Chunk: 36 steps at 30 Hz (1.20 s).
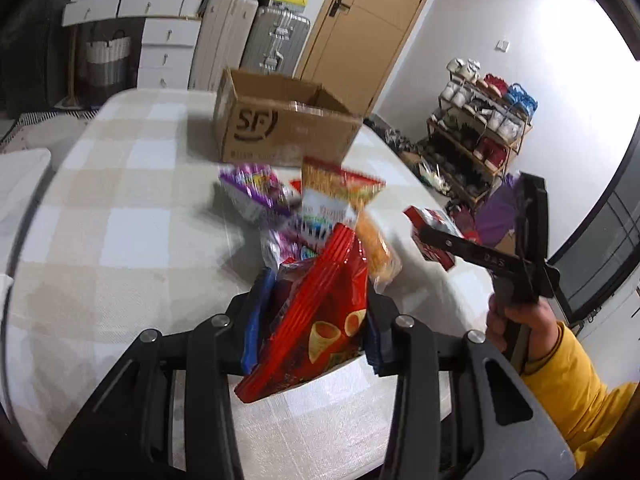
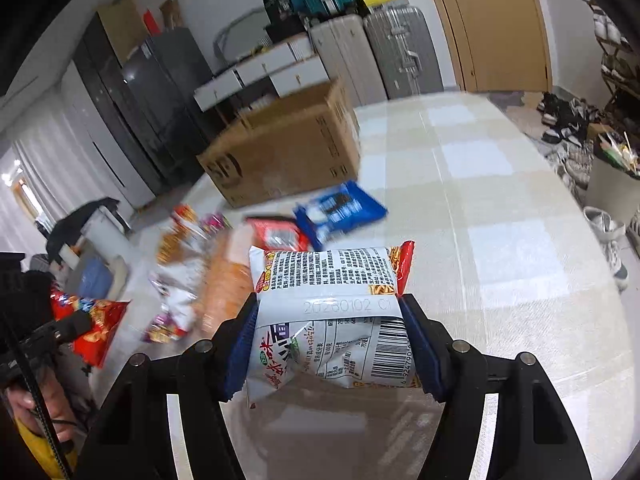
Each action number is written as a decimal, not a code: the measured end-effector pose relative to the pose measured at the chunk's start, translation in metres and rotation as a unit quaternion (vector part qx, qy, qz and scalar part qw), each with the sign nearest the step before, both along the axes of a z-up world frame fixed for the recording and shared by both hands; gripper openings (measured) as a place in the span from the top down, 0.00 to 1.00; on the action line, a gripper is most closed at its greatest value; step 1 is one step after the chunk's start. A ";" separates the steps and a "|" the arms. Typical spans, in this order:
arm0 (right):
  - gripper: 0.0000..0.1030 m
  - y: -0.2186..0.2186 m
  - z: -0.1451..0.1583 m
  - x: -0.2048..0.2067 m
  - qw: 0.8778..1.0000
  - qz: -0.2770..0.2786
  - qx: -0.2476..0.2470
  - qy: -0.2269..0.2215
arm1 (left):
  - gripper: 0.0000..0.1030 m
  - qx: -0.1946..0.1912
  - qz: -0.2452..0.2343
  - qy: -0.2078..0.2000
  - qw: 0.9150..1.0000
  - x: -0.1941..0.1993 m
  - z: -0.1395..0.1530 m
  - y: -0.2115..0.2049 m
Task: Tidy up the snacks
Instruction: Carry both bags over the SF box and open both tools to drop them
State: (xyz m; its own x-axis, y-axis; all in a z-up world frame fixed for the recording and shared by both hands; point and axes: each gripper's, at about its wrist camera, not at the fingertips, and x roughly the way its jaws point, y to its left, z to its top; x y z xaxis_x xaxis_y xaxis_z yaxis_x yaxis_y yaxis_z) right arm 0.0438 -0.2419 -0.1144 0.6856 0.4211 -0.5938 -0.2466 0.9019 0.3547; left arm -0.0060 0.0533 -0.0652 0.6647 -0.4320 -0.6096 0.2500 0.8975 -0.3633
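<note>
The red snack bag (image 1: 320,312), printed with cone-shaped crisps, sat clamped between the blue pads of the left gripper (image 1: 316,316), its crimped top edge pointing up and away from the camera, the bag lifted clear of the checked tablecloth (image 1: 132,216). The white noodle-snack packet (image 2: 328,312), back side showing its barcode and stamped date, was pinched across its width by the right gripper (image 2: 330,336), both pads pressing its sides so the film bulged. Beyond the two held packs, loose snacks lay blurred on the cloth: a blue biscuit pack (image 2: 340,208), a red-and-white packet (image 2: 280,234) just beside it, an orange packet (image 1: 378,252), and a purple pack (image 1: 256,192) farther out. An open cardboard box (image 1: 280,124) marked SF stood on the table's far part, behind the pile. In the left wrist view a hand (image 1: 520,320) in a yellow sleeve (image 1: 572,392) gripped the other tool's handle at right. Suitcases (image 1: 276,40) and a wooden door (image 1: 360,20) stood against the far wall
</note>
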 end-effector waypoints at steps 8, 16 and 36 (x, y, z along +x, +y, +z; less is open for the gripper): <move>0.34 0.009 0.079 -0.010 0.996 0.044 0.044 -0.065 | 0.65 0.003 0.008 -0.050 0.999 0.016 0.063 0.012; 0.34 0.035 0.159 0.025 0.987 0.101 0.059 -0.108 | 0.64 0.012 0.008 -0.095 0.995 0.060 0.140 0.017; 0.34 0.091 0.140 0.239 0.993 0.111 0.015 -0.020 | 0.64 0.068 -0.006 0.007 0.998 0.291 0.127 -0.034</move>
State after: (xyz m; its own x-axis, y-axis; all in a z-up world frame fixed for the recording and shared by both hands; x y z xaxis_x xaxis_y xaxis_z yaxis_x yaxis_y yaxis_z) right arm 0.2829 -0.1513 0.0258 0.5972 0.5812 -0.5528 -0.4531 0.8131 0.3655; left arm 0.2850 0.0197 0.0623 0.6502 -0.3530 -0.6728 0.2570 0.9355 -0.2425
